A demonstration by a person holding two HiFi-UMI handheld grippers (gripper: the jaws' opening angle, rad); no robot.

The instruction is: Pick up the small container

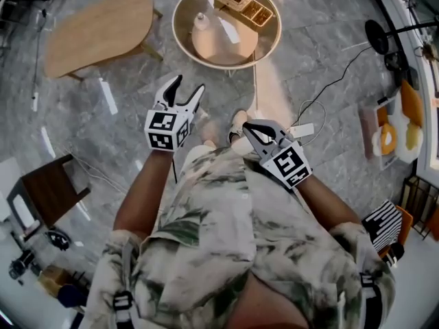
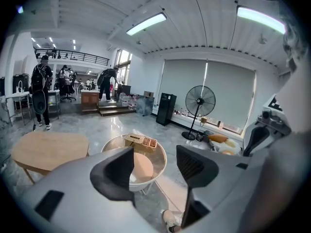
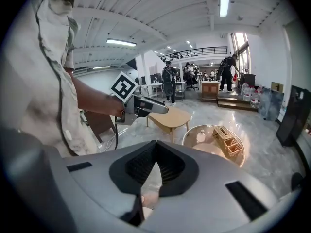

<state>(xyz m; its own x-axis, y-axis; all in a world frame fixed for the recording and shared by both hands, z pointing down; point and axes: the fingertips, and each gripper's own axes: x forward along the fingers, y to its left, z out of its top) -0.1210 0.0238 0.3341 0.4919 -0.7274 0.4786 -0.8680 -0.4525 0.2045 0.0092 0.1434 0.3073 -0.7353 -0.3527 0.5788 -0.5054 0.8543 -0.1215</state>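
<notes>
**Small container** (image 1: 241,5): a wooden divided box, which I take to be the task's thing. It sits on the round rimmed table (image 1: 177,19), at the edge farthest from the person, and nothing touches it. Its long axis runs slantwise, from far-left to near-right as the person faces it. A small white bottle (image 1: 200,22) and a pale round dish (image 1: 223,43) share the table.

**Left gripper** (image 1: 189,86): jaws spread wide with nothing between them. It points forward at the table, whose bowl shows through the gap in the left gripper view.

**Right gripper** (image 1: 247,127): jaws pressed together with the tips meeting, holding nothing. It is drawn in close to the body.

**Governing relation**: the box lies ahead of both grippers and well apart from them, a little to the right of the left gripper's line. The left gripper is the nearer and is already open. By my judgement, the reach goes forward over the dish, with the jaws turned to close across the box's short side.
</notes>
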